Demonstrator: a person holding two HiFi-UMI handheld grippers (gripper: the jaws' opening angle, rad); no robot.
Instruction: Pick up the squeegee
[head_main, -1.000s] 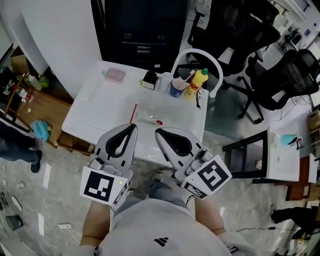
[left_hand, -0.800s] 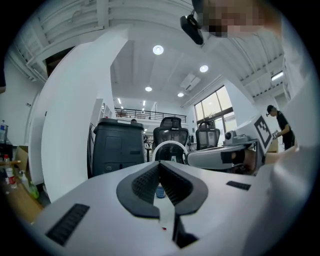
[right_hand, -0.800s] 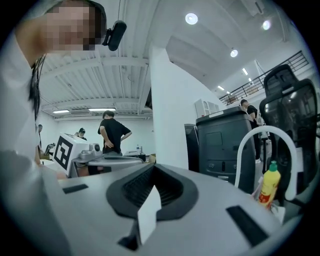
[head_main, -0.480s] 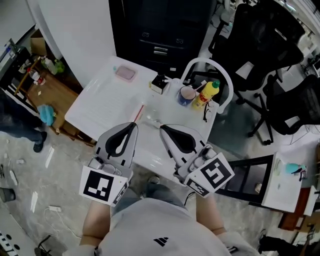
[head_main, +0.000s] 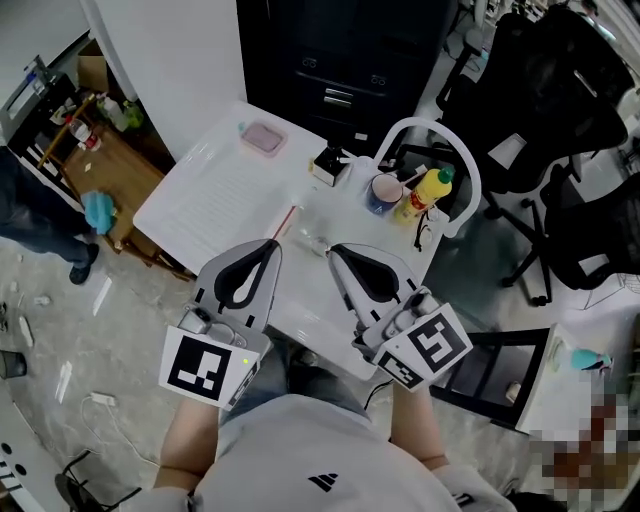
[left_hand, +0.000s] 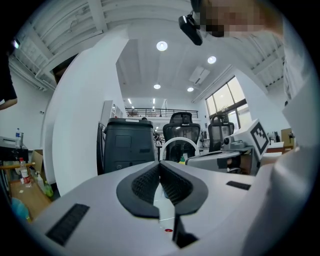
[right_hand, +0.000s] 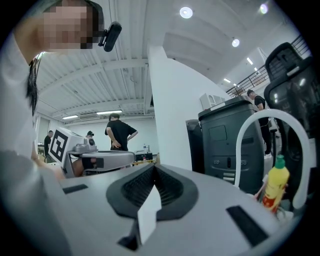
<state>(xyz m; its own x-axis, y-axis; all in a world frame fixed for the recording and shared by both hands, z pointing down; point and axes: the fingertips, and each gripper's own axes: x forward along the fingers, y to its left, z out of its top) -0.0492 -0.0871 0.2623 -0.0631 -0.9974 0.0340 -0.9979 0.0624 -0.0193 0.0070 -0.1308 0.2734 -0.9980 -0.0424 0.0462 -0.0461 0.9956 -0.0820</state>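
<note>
A thin red-handled tool (head_main: 283, 221), apparently the squeegee, lies on the white table (head_main: 215, 205); its end by a small clear piece (head_main: 313, 243) is hard to make out. My left gripper (head_main: 271, 246) hovers over the table's near part, its tip just short of the red handle, jaws shut and empty. The right gripper (head_main: 333, 250) is beside it, tip close to the clear piece, also shut and empty. In the left gripper view the jaws (left_hand: 160, 164) meet along their length. In the right gripper view the gripper (right_hand: 154, 168) is closed too; the tool is hidden there.
At the table's far side stand a pink box (head_main: 265, 138), a small black-and-white box (head_main: 328, 165), a cup (head_main: 384, 190) and a yellow bottle (head_main: 425, 193). A white chair back (head_main: 432, 130) arches behind them. Black cabinet and office chairs beyond; a person stands at the left.
Both grippers have moved forward from the table's near edge to over its surface, closer to the red-handled tool. Their jaws stayed shut throughout.
</note>
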